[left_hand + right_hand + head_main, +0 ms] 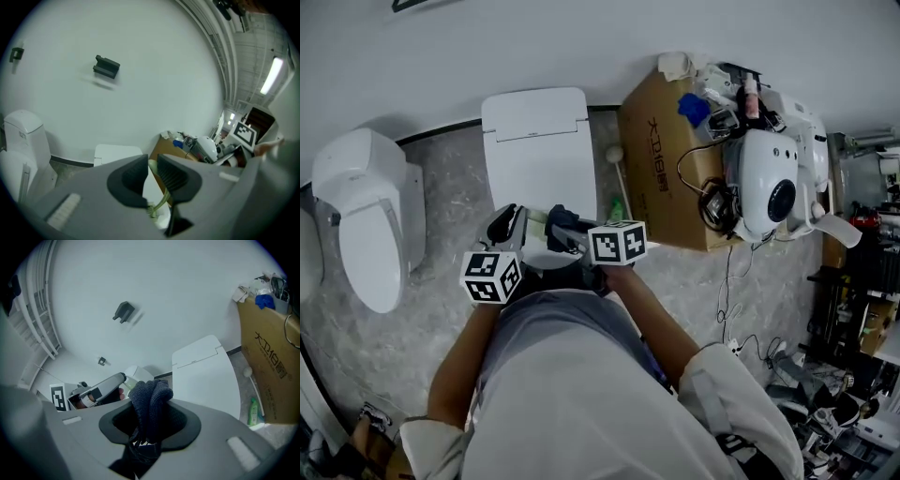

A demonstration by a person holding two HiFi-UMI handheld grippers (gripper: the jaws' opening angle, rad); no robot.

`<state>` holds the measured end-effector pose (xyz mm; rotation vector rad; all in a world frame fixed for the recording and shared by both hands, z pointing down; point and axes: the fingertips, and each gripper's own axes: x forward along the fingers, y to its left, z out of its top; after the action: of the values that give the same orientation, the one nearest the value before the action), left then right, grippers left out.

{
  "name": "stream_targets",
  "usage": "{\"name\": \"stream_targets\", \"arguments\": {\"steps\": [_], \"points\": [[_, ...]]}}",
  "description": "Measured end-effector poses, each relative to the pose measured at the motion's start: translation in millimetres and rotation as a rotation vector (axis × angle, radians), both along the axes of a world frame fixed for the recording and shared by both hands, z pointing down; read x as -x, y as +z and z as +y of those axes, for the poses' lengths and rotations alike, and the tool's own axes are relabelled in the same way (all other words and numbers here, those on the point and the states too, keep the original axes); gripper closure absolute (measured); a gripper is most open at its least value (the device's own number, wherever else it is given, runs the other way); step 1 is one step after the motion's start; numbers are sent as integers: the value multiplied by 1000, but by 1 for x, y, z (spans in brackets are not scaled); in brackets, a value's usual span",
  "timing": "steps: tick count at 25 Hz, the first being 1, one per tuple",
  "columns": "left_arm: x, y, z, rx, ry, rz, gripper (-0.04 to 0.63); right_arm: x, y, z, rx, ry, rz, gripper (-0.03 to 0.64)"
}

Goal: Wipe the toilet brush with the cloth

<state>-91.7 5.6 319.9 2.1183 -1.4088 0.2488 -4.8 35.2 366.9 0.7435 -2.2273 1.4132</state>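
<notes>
A pale green toilet brush handle runs between the jaws of my left gripper, which is shut on it; its bristle end shows just below the jaws. My right gripper is shut on a dark blue-grey cloth that bunches up above its jaws. In the head view both grippers hang side by side over the front of a white toilet, left gripper and right gripper a short way apart. The cloth and brush are not touching. The right gripper view also shows the left gripper.
The white toilet with its lid closed stands against the wall. A second toilet is at the left. A cardboard box with clutter and a white device stand at the right. A green bottle and cables lie on the floor.
</notes>
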Motion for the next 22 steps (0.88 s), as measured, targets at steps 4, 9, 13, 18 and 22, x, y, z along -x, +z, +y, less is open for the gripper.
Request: {"name": "stream_targets", "arguments": {"steps": [4, 9, 13, 18, 22], "points": [[-2, -2, 1, -1, 19, 9, 595, 4, -14, 2, -24, -1, 0, 507], [2, -3, 1, -9, 20, 8, 595, 16, -26, 1, -60, -16, 0, 507], [3, -3, 3, -12, 27, 9, 595, 23, -35, 2, -78, -23, -6, 508], [5, -5, 6, -17, 61, 31, 595, 32, -45, 5, -104, -14, -29, 507], [9, -6, 16, -19, 82, 81, 595, 39, -52, 14, -142, -40, -30, 506]]}}
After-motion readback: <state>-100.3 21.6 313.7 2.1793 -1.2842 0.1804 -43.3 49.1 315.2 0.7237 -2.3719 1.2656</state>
